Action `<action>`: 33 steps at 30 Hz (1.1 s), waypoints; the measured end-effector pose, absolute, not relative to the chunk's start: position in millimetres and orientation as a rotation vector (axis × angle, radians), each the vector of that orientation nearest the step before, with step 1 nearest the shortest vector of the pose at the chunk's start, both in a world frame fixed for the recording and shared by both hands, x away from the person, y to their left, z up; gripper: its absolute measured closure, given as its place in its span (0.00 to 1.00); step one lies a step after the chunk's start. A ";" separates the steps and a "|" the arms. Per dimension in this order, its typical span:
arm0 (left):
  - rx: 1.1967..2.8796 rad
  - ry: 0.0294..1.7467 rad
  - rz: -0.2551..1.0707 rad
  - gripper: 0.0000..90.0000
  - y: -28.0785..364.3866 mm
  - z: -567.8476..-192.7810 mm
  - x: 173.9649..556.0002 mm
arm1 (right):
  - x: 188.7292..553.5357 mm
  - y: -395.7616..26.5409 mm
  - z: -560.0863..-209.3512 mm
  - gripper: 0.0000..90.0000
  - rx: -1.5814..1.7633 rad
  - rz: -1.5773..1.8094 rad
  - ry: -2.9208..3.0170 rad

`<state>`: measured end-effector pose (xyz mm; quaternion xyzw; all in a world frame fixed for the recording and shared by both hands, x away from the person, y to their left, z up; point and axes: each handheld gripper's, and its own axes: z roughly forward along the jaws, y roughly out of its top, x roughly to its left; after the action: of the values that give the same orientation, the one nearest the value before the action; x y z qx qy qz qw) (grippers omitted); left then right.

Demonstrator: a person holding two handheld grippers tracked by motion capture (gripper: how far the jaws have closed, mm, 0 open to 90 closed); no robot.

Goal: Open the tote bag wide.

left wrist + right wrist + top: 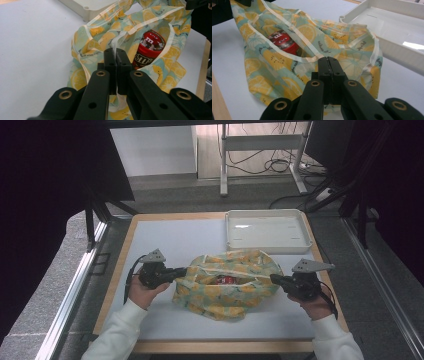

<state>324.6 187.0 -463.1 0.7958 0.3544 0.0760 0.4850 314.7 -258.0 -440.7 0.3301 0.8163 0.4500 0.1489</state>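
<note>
Lemon-print fabric bag (227, 285) lies mid-table, just in front of the white tray (266, 231): yellow slices on pale teal, cream trim. Mouth held open, red M&M's canister (149, 48) lying inside. Left gripper (181, 271) pinched tight on the bag's left edge, right gripper (273, 278) clamped on the right edge.

White tray (266, 231) empty, at table (165, 232) far edge.
</note>
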 end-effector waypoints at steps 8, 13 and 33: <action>1.932 0.844 0.194 1.00 189.3 -460.7 313.0 | 302.7 -260.3 -439.4 0.99 0.936 1.307 2.346; 1.927 0.840 0.194 1.00 193.6 -462.2 305.3 | 297.7 -263.6 -442.2 0.99 0.949 1.317 2.351; 1.981 0.852 0.130 1.00 198.8 -492.2 280.8 | 285.6 -260.2 -482.1 0.99 1.009 1.201 2.514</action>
<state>280.8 198.8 -492.2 0.8087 0.3479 0.0531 0.4713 285.6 -260.2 -482.1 0.3393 0.8449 0.4038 0.0891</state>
